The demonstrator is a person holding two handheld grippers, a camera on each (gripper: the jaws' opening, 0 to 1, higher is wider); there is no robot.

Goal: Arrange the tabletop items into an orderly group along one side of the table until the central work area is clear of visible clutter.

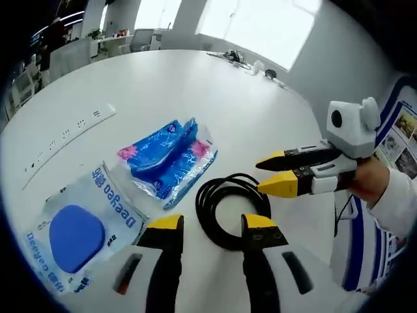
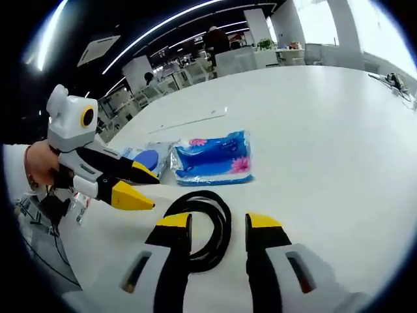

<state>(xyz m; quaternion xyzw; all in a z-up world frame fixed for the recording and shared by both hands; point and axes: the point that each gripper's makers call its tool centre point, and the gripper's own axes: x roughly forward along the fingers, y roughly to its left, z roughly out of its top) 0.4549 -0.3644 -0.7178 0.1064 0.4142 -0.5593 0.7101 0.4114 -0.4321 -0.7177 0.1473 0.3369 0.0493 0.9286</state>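
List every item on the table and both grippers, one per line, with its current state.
black cable: coiled in a loop, lying flat, not gripped
blue tissue pack: sealed, lying flat beside the cable
clear pouch with blue pad: lying flat, left of the tissue pack
white power strip: lying flat, nothing plugged in
left gripper: open, empty, over the cable
right gripper: open, empty, over the cable

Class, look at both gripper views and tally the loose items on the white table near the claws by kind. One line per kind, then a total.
Blue tissue packs: 1
Clear pouches holding a blue pad: 1
Black coiled cables: 1
White power strips: 1
Total: 4
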